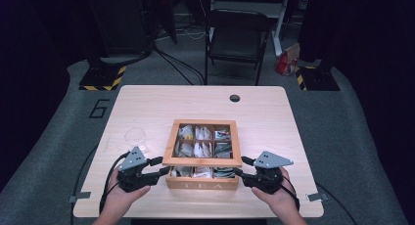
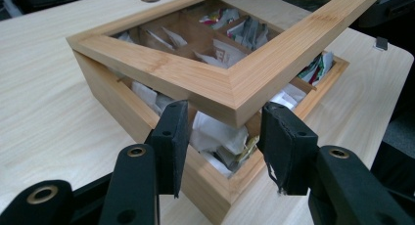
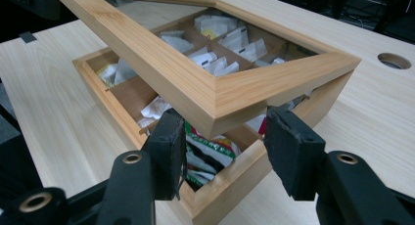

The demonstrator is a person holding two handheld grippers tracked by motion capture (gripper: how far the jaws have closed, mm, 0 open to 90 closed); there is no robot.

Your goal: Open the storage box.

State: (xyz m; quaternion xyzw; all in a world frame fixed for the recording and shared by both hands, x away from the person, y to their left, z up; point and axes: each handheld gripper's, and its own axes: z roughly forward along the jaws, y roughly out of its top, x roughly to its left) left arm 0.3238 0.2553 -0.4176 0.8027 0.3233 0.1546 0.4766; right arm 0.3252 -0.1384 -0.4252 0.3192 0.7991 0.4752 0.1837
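Observation:
A wooden tea box [image 1: 203,183] with several compartments of tea bags [image 1: 195,149] stands at the table's front middle. Its framed window lid [image 1: 202,162] is lifted at the front and tilts over the box. My left gripper [image 1: 161,165] is at the box's front left corner. In the left gripper view the lid's [image 2: 195,78] corner sits between the open jaws of the left gripper [image 2: 222,137], and the pads do not press on it. My right gripper [image 1: 243,166] is at the front right corner. There the right gripper [image 3: 225,142] is open around the lid's [image 3: 195,83] other corner.
A clear glass [image 1: 135,137] stands left of the box, just behind my left gripper. The table [image 1: 147,102] has a cable hole [image 1: 235,98] at the back. Beyond it stand a black chair [image 1: 237,39] and a red bag [image 1: 286,63] on the floor.

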